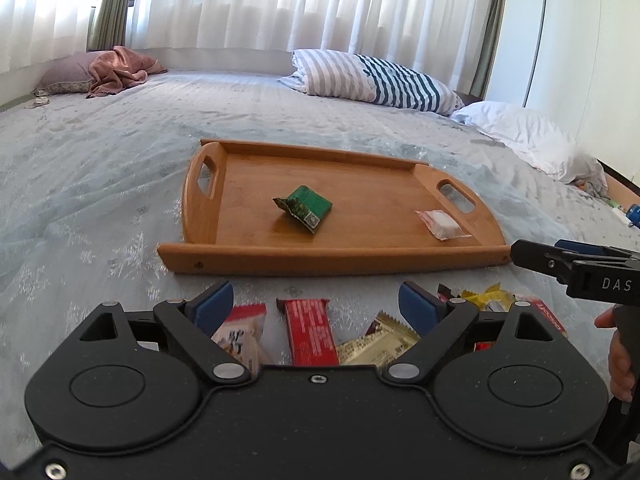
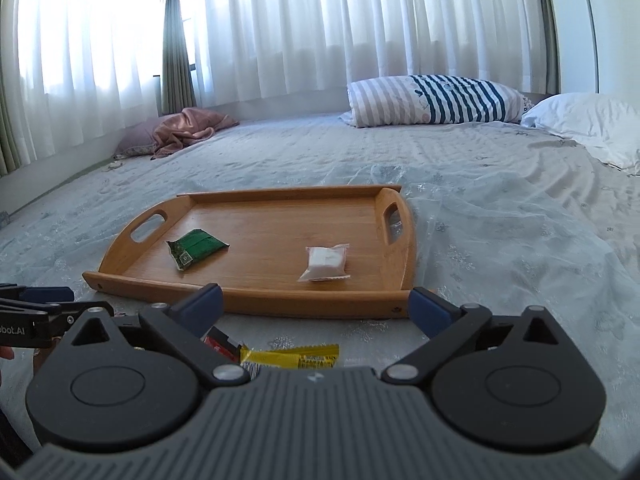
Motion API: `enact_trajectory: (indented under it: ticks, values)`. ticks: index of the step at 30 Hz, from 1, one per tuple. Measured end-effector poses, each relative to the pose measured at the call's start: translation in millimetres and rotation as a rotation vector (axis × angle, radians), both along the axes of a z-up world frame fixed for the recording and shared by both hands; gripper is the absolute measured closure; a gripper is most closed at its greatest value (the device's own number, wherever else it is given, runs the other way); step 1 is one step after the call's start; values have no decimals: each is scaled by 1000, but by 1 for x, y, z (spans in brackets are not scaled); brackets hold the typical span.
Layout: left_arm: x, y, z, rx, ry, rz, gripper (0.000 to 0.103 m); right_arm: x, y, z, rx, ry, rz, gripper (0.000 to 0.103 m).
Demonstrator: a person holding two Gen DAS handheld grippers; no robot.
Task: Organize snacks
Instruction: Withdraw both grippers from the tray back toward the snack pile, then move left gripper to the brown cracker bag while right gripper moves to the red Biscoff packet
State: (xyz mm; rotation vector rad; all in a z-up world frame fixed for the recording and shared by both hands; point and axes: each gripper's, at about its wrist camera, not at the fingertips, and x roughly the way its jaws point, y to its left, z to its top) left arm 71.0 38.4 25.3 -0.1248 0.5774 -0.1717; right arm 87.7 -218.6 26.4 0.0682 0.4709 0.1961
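Observation:
A wooden tray (image 1: 372,258) lies on the bed and holds a green snack packet (image 1: 308,208) and a white packet (image 1: 440,223). It also shows in the right wrist view (image 2: 280,300) with the green packet (image 2: 196,249) and white packet (image 2: 325,263). My left gripper (image 1: 316,304) is open and empty above loose snacks in front of the tray: a red bar (image 1: 310,330), a gold bar (image 1: 378,344), a white-pink packet (image 1: 242,332). My right gripper (image 2: 316,310) is open and empty above a yellow bar (image 2: 292,356). The right gripper's fingers also show in the left wrist view (image 1: 536,254).
A striped pillow (image 1: 372,78), a white pillow (image 1: 528,136) and a pink cloth (image 1: 120,70) lie at the far side of the bed. White curtains hang behind. More snacks, yellow (image 1: 486,298) and red (image 1: 546,312), lie to the right of my left gripper.

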Motion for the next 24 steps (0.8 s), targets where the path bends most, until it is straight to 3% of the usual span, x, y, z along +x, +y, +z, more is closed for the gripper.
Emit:
enact_trajectory:
  ticks: [24]
  values:
    - [-40,1,-20,60,-62,29,7,-31,-8,-33,39,-12,-105,0]
